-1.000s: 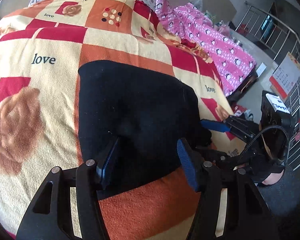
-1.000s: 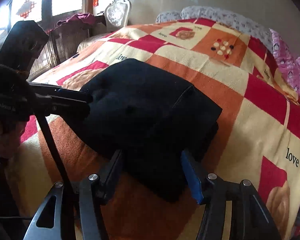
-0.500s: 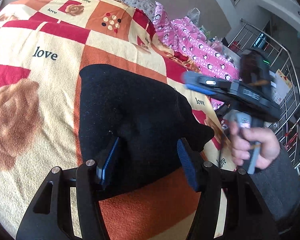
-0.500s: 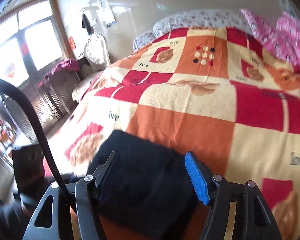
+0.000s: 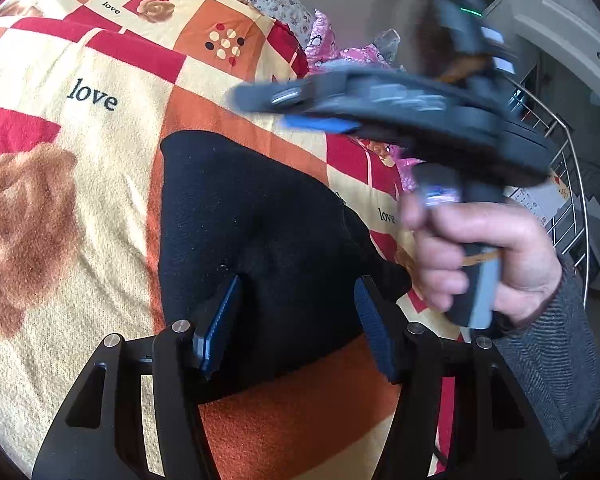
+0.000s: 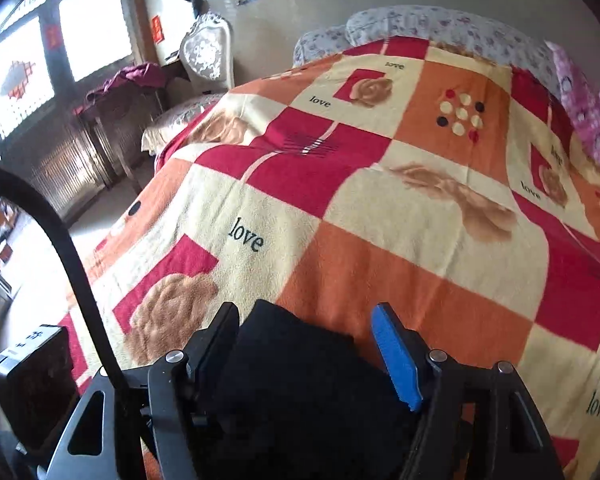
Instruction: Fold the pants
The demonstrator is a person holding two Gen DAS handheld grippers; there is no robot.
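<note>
The black pants (image 5: 260, 220) lie folded into a compact rectangle on the patchwork blanket (image 5: 80, 160). My left gripper (image 5: 298, 292) is open, low over their near edge, with the cloth showing between its fingers but not pinched. My right gripper (image 5: 260, 110) is blurred and raised above the pants' right side, held by a hand (image 5: 492, 248) in a grey sleeve. In the right wrist view that right gripper (image 6: 305, 312) is open, and only the pants (image 6: 300, 380) below fill the gap between its fingers.
The blanket (image 6: 380, 220) covers a wide bed. A pink penguin-print cloth (image 5: 328, 52) is bunched at the far right corner. A metal railing (image 5: 572, 184) stands to the right of the bed. A white chair (image 6: 206, 52) and windows are on the left. A black cable (image 6: 72, 260) crosses the right wrist view.
My right gripper has lifted off the pants' right edge and risen above them, its view swinging toward the far bed. The left gripper has stayed at the near edge.
</note>
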